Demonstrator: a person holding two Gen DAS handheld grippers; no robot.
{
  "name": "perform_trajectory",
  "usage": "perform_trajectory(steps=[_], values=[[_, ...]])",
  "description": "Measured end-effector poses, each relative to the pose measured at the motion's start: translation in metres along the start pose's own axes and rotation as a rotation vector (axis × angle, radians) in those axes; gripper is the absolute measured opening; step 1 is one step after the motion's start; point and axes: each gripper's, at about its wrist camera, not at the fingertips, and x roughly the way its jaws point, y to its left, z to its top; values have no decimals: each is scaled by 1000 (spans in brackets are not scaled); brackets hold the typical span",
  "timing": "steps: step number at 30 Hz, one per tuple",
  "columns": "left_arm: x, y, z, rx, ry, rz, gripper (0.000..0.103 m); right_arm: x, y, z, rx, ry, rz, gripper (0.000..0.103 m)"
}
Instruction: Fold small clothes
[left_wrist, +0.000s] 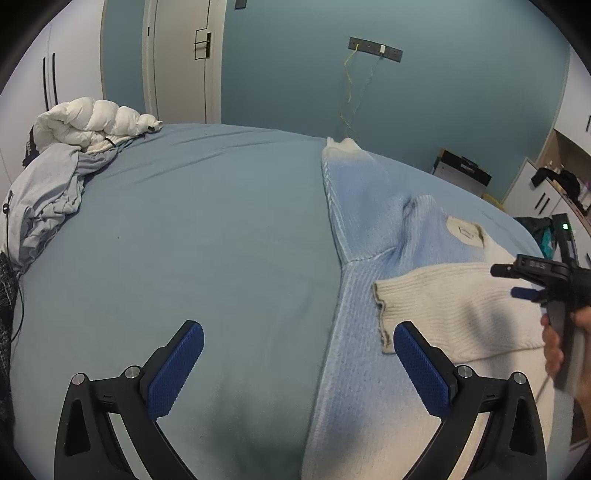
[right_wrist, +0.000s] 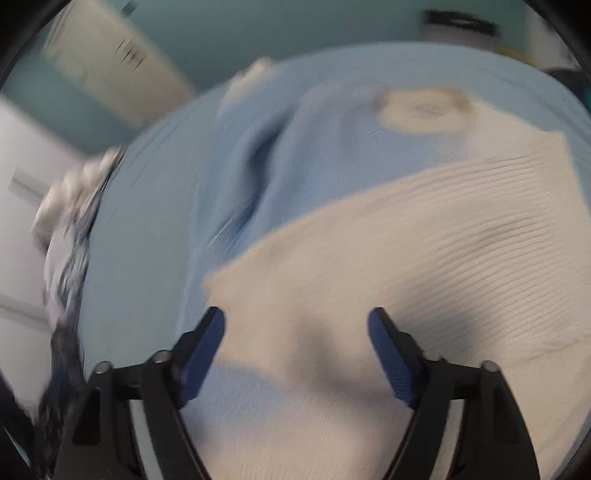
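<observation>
A light blue and cream knit sweater (left_wrist: 369, 229) lies on the blue bedsheet (left_wrist: 207, 221). Its cream ribbed part (left_wrist: 454, 310) is laid across the blue body, and one blue sleeve with a cream cuff (left_wrist: 341, 146) runs toward the far edge of the bed. My left gripper (left_wrist: 297, 341) hangs open low over the sheet, its right finger (left_wrist: 421, 365) beside the cream edge, with nothing between the pads. My right gripper (right_wrist: 295, 328) stands open above the cream ribbed part (right_wrist: 406, 236) in a blurred view, nothing gripped; it also shows as the right gripper (left_wrist: 517, 282) at the left wrist view's right edge, held by a hand (left_wrist: 554, 343).
A heap of white quilt (left_wrist: 96, 120) and grey-blue cloth (left_wrist: 48, 192) lies at the bed's far left corner. Beyond the bed are a blue wall with a socket strip and cables (left_wrist: 375, 48), a door (left_wrist: 181, 59), a black box (left_wrist: 463, 171) and white cabinets (left_wrist: 546, 192).
</observation>
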Motion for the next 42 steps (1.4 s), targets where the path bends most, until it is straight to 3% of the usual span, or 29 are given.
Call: perform_trajectory(steps=[4, 6, 9, 12, 16, 19, 20, 25, 27, 30, 33, 36, 37, 40, 42], values=[[7, -3, -3, 23, 7, 20, 103, 40, -36, 22, 26, -6, -268, 83], [11, -4, -4, 34, 14, 34, 103, 56, -41, 22, 32, -1, -350, 83], [15, -5, -5, 37, 23, 35, 103, 99, -47, 23, -14, 80, -467, 83], [20, -5, -6, 41, 34, 34, 103, 102, -41, 15, -33, 23, -533, 99], [24, -6, -8, 49, 42, 49, 103, 72, -30, 8, 25, 29, -463, 99], [26, -3, -10, 34, 54, 40, 103, 21, -8, -20, 8, 5, -318, 99], [25, -3, -11, 32, 55, 39, 103, 22, -4, -22, 5, 18, -284, 99], [21, -9, -16, 49, 54, 36, 103, -42, -5, -85, 98, 53, -100, 99], [19, -12, -18, 54, 56, 37, 103, -66, -4, -120, 101, 24, -23, 99], [16, -18, -22, 66, 60, 21, 103, -95, -4, -161, 72, -120, -48, 99], [11, -26, -26, 84, 40, 36, 103, -98, -16, -198, 47, -358, -155, 102], [8, -35, -30, 122, 17, 77, 103, -71, -22, -210, 46, -412, -299, 102], [10, -39, -31, 142, 21, 90, 103, -62, -26, -210, 48, -405, -305, 102], [19, -48, -28, 197, 45, 106, 103, -39, -45, -212, 102, -434, -240, 102], [28, -56, -20, 245, 64, 96, 103, -48, -49, -212, 124, -470, -196, 102]])
